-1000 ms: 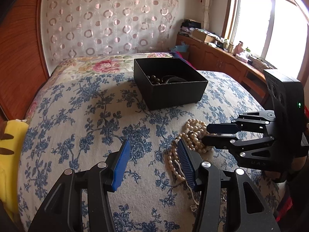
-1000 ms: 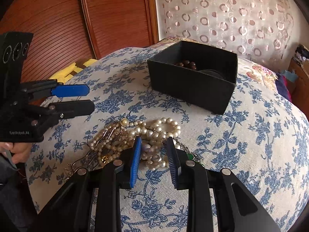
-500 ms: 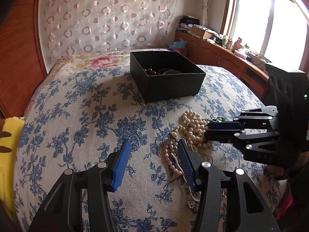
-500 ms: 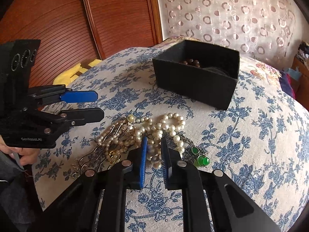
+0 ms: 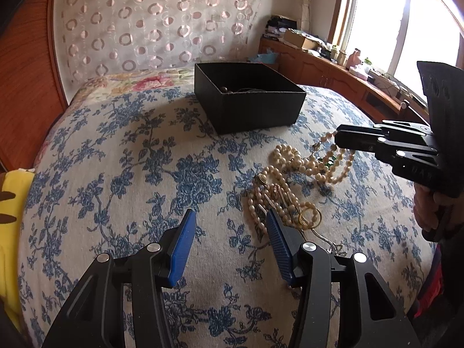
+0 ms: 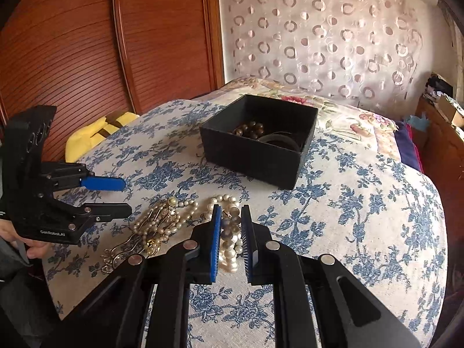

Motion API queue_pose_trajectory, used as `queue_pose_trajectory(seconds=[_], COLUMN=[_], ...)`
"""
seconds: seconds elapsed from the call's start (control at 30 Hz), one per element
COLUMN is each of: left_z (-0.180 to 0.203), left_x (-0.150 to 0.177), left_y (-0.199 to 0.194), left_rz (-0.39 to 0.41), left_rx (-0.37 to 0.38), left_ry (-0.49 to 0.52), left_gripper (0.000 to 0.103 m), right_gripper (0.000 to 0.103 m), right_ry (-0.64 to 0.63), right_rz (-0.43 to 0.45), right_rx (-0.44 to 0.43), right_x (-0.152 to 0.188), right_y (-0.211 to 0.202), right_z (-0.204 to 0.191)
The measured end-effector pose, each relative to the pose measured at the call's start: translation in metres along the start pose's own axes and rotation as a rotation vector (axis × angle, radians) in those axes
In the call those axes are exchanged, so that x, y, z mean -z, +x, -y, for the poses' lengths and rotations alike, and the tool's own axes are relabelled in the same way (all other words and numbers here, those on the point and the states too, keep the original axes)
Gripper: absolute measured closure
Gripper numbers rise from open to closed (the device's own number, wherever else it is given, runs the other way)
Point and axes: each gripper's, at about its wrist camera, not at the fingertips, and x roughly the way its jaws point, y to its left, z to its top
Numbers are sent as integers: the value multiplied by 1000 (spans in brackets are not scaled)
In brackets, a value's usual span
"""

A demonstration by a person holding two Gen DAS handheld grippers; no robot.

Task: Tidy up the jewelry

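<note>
Pearl necklace (image 6: 229, 243) clamped betw. right gripper (image 6: 230, 223) fingers; left gripper (image 5: 229, 232) fingers apart, nothing held.

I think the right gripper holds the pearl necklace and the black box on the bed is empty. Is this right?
Not quite: the black box is not empty. The right wrist view shows dark brown beads and a dark bangle inside it. The rest stands: the right gripper holds the pearl necklace, and the box sits on the bed.
</note>
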Motion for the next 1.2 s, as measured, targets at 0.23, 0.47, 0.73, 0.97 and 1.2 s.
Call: queue_pose_trajectory(seconds=[0.23, 0.47, 0.73, 0.97, 1.2], left_z=[3, 10, 14, 20, 22], left_x=[-6, -9, -14, -20, -35], left_y=[10, 23, 28, 34, 27], left_rz=[-18, -50, -55, -55, -1], left_rx=[19, 11, -93, -95, -71], left_ry=[0, 22, 84, 129, 121], left_gripper=[71, 78, 88, 96, 99], right_gripper=[88, 88, 88, 88, 88], right_ry=[3, 4, 5, 2, -6], right_rz=[2, 3, 2, 2, 22], right_rx=[8, 5, 4, 0, 3], right_x=[0, 0, 0, 0, -8], right_y=[1, 2, 2, 2, -7], right_z=[0, -2, -2, -7, -8])
